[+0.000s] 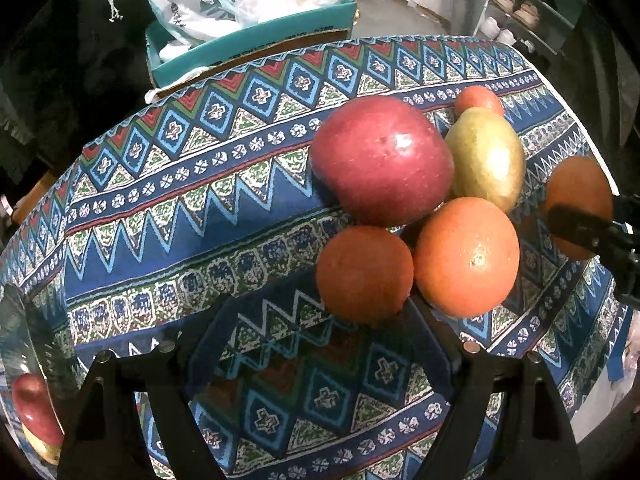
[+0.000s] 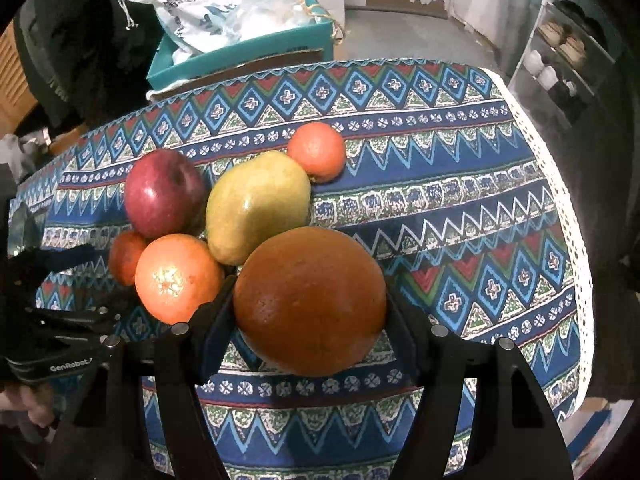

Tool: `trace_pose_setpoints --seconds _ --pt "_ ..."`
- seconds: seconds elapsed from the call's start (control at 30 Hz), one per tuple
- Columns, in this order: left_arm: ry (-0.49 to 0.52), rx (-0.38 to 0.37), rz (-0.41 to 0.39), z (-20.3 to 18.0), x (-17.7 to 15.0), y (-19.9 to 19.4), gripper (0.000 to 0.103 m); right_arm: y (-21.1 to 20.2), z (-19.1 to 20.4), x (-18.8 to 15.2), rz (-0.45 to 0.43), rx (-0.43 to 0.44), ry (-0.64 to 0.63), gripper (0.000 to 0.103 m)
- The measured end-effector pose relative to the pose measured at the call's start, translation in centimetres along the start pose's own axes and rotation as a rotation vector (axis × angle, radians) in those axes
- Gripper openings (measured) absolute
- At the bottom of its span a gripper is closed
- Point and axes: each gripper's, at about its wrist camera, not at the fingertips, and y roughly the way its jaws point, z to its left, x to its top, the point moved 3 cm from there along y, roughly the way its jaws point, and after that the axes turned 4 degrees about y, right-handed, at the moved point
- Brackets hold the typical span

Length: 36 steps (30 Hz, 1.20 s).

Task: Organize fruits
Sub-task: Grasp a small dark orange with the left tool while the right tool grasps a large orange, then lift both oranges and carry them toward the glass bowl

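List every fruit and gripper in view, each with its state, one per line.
Right gripper: fingers either side of the big orange, contact unclear.
Left gripper: open, holds nothing.
Big orange: between the right gripper's fingers.
Red apple: on the cloth, beside the mango.
Mango: lying in the cluster.
Near orange: on the cloth, free.
Small orange: on the cloth, free.
Far orange: behind the mango.

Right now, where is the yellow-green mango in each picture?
Left wrist view: the mango is upper right, behind the red apple.
Right wrist view: the mango is center-left, right of the apple.
Shared landmark: the teal box behind the table.
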Motion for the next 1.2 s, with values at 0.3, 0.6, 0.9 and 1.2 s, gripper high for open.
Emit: trace_pose_setpoints --seconds 0.3,0.6,0.9,1.2 --pt "0.051 -0.009 -0.045 -0.7 0.8 -0.2 0.076 0.3 0.3 0.3 0.0 0.002 0.001 0.069" --pt "0.088 -0.046 -0.06 -1.9 0.3 -0.8 0.047 0.2 0.7 0.3 -0.009 -0.006 -0.009 0.069" --pt "0.044 -0.019 -0.067 -1.1 -0.4 -2.6 0.046 -1.1 1.4 0.6 -0.052 -0.025 -0.029 0.069" --pt "-0.001 0.005 -0.134 0.1 -0.9 -6.8 0.046 -3.6 2.8 1.2 -0.12 -0.027 -0.052 0.069"
